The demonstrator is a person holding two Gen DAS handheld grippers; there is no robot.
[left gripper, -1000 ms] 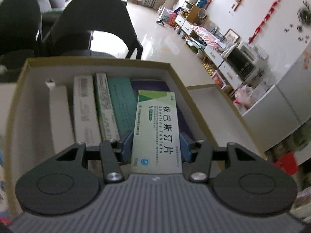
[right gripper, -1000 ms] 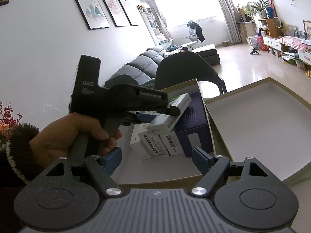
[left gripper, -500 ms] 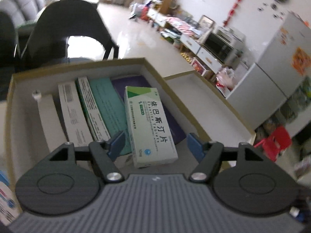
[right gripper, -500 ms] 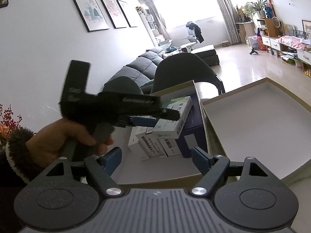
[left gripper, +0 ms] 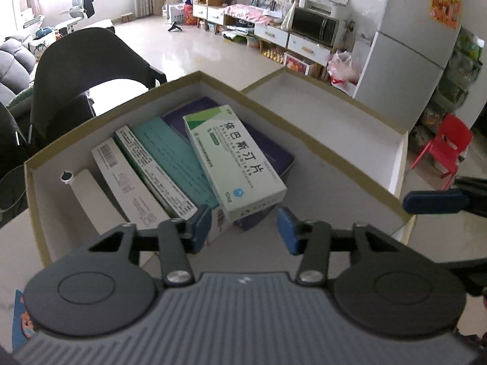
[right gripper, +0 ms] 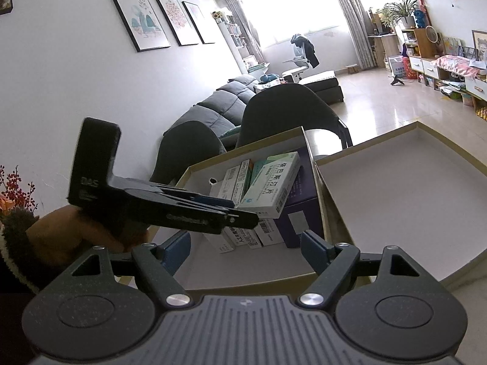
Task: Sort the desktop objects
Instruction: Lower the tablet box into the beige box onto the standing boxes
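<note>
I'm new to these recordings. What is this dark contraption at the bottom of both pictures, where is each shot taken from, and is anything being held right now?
No robot arm here: a person holds a two-finger gripper in each hand, and each carries a wide-angle camera looking along its fingers. One picture looks out over the left gripper, the other over the right gripper, which also sees the left one from the side, with the person's hand on its handle.

Both look at an open cardboard box holding a row of medicine boxes. A green-and-white tablet box lies tilted on top of a purple box. Beside it sits a shallow box lid.

Nothing is held. The left jaws have just been closing, with nothing between them; the tablet box lies beyond the tips. The right jaws stand open.
</note>
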